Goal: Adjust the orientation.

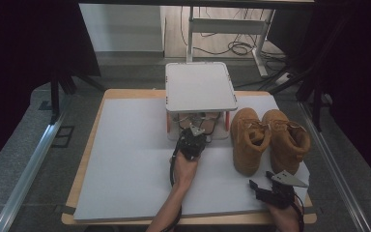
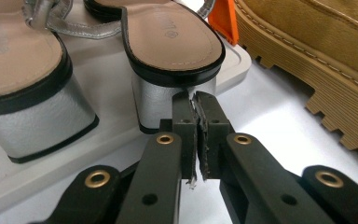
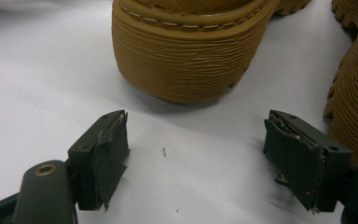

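Observation:
Two sandals with silver block heels, the right one [image 2: 172, 51] and the left one [image 2: 23, 88], stand on the white lower shelf [image 2: 98, 135] of a small rack [image 1: 200, 87]. My left gripper [image 2: 196, 109] is shut with nothing between its pads, and its tips are right at the right sandal's heel; whether they touch it I cannot tell. In the high view the left gripper [image 1: 195, 131] points into the rack's lower level. My right gripper [image 3: 196, 149] stands open on the white mat, just short of the end of a tan boot [image 3: 191, 56], with nothing between its fingers.
A pair of tan boots [image 1: 265, 135] stands right of the rack, and the right gripper [image 1: 260, 180] is in front of them near the table's front edge. An orange rack leg [image 2: 223, 21] rises beside the right sandal. A white mat [image 1: 125, 159] covers the table.

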A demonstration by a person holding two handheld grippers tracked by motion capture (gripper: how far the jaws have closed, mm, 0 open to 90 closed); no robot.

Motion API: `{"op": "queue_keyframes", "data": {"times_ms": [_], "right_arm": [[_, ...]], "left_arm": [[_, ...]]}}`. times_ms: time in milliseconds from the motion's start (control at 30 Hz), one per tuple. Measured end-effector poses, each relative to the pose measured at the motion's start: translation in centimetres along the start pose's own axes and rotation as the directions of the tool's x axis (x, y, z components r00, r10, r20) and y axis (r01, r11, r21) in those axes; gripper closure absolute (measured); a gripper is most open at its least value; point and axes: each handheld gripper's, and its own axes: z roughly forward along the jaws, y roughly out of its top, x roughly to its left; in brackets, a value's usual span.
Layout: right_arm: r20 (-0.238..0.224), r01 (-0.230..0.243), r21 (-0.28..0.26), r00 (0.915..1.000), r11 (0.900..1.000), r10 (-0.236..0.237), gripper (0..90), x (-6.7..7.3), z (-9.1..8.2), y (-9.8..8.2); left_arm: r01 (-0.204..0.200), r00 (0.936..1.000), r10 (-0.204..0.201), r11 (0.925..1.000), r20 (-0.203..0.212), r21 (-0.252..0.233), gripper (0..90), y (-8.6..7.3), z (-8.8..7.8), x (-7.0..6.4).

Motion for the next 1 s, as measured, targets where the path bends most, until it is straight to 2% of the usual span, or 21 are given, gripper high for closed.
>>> {"op": "queue_keyframes", "data": {"times_ms": [167,300,500,567,667,733,833,900,1000], "right_arm": [[0.0,0.0,0.0,1.0,1.0,0.0,21.6,0.0,0.0,0.0],[0.0,0.0,0.0,1.0,1.0,0.0,21.6,0.0,0.0,0.0],[0.0,0.0,0.0,1.0,1.0,0.0,21.6,0.0,0.0,0.0],[-0.001,-0.001,0.0,1.0,1.0,0.001,21.6,0.0,0.0,0.0],[-0.001,-0.001,0.001,1.0,1.0,0.001,21.6,0.0,0.0,0.0],[-0.001,-0.001,0.0,1.0,1.0,0.001,21.6,0.0,0.0,0.0],[-0.001,-0.001,0.0,1.0,1.0,0.001,21.6,0.0,0.0,0.0],[0.0,-0.001,0.0,1.0,1.0,0.001,21.6,0.0,0.0,0.0],[-0.001,-0.001,0.0,1.0,1.0,0.001,21.6,0.0,0.0,0.0]], "left_arm": [[-0.009,0.9999,0.009,1.0,-0.006,0.003,84.9,0.1,0.1,-0.2],[-0.01,0.9999,0.01,0.9999,0.006,0.004,81.6,0.1,0.1,-0.3],[0.002,0.9993,-0.003,0.9999,-0.036,-0.017,57.1,0.1,-0.1,-0.6],[0.01,0.9992,-0.01,0.9999,-0.038,-0.01,47.9,0.2,0.0,-0.4],[0.026,0.9984,-0.026,0.9997,-0.051,0.002,39.5,0.6,0.6,-0.3],[0.029,0.9972,-0.028,0.9996,-0.069,0.003,37.0,0.9,1.2,-0.3],[0.03,0.9972,-0.03,0.9995,-0.069,0.0,34.7,1.4,2.0,-0.5],[0.005,0.9951,-0.003,0.9998,-0.098,0.018,34.4,1.9,2.7,-0.8],[0.005,0.9918,-0.002,0.9997,-0.128,0.023,35.3,2.1,3.3,-0.8]]}}
